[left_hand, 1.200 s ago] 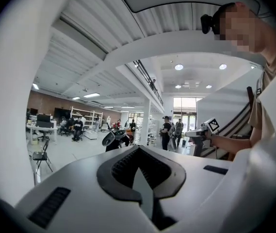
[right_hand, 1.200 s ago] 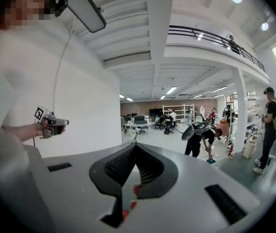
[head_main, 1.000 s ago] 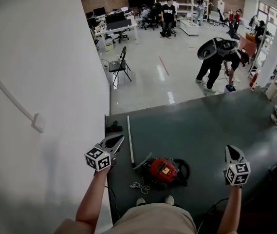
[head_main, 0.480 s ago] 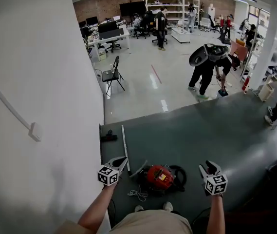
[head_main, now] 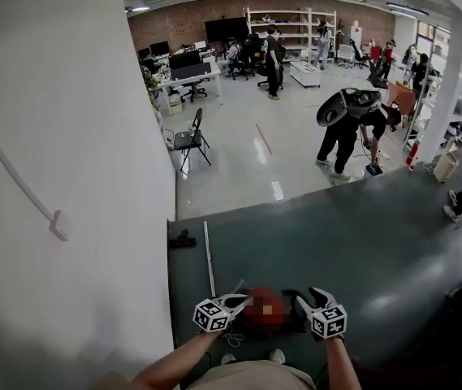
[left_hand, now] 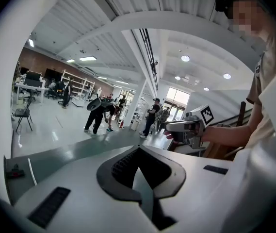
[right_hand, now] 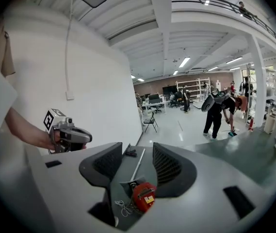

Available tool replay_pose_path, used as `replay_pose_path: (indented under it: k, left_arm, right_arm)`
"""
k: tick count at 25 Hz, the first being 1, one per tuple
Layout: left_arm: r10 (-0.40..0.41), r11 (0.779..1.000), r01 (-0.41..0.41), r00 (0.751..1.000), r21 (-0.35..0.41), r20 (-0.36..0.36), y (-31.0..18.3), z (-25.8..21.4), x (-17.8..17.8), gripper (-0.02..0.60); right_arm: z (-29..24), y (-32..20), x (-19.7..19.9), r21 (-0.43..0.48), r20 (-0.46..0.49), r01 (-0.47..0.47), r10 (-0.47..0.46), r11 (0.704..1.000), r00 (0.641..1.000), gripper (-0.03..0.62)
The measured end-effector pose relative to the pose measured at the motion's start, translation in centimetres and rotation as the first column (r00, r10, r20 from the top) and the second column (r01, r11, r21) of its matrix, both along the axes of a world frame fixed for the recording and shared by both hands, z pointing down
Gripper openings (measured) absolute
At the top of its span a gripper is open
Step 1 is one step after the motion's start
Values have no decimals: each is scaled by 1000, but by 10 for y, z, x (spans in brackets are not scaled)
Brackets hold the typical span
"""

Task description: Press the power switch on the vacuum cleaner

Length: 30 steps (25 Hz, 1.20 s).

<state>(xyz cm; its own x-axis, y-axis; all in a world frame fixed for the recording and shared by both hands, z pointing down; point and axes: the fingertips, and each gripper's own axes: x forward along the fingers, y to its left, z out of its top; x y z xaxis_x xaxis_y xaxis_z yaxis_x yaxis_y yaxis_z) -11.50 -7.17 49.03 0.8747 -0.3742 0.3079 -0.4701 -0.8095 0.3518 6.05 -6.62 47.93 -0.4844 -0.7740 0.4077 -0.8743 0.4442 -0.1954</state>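
Note:
The red vacuum cleaner (right_hand: 143,194) lies on the dark green floor mat (head_main: 360,234) just in front of my feet. In the head view it is hidden under a mosaic patch. My left gripper (head_main: 232,303) hangs above its left side, jaws shut with nothing in them (left_hand: 138,152). My right gripper (head_main: 312,297) is above its right side. Its jaws (right_hand: 138,161) have just been opening and stand open, empty, with the vacuum showing on the floor through the gap. Each gripper also shows in the other's view: the right gripper (left_hand: 184,127), the left gripper (right_hand: 70,136).
A white tube (head_main: 209,258) and a small black item (head_main: 182,240) lie on the mat beyond the vacuum, a white cord (right_hand: 123,208) beside it. A white wall (head_main: 68,177) runs along the left. A person (head_main: 348,124) bends over further out, near a folding chair (head_main: 188,140).
Both grippers have come down and inward, from wide apart to close on either side of the vacuum. The right jaws went from shut to open.

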Motion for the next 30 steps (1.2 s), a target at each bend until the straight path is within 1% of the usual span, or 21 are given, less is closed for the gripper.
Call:
replay_pose_path:
  k: [1,3,5,6,11,14,18,23,27,30]
  left_arm:
    - [-7,1000,8,1000,-17,8,2,4,8,5]
    - [-54,997,55,998,-51,29,5,13,20,5]
    - [-98,992,100,995,-75,29,5,15,31,5]
    - [-109,991,110,994,-80,23,5,14,37,5]
    - [-87,994,87,996,-70,-1,12,10,73,5]
    - [-79,994,79,997,-69,3,13,25,86,5]
    - [-117,987,116,993,-112,-2,11,36,93,5]
    - [-154,977,153,988,-150,5,19,50,92,5]
    - [-115,972,108,993,-210,-20,32,46,99,5]
    - [-83,975,78,997,-210,-11,36,41,103,5]
  right_arm:
    - [2,0,-5,-5,27,7,-7,1000,1000,187]
    - [7,1,-14,-8,61,21,-20,1000,998,187]
    - [12,1,-21,-8,67,40,-40,999,997,187]
    - [14,1,-25,-8,69,53,-53,999,996,187]
    - [22,3,-35,2,45,129,-129,992,991,187]
    - [41,-1,-25,-9,35,139,-139,990,990,187]
    - [56,-6,-13,-28,16,141,-141,990,990,186]
    - [70,2,-16,-54,36,159,-157,986,987,143]
    - [61,7,-22,-45,53,172,-170,984,984,133]
    - [58,8,-27,-40,65,177,-174,983,983,126]
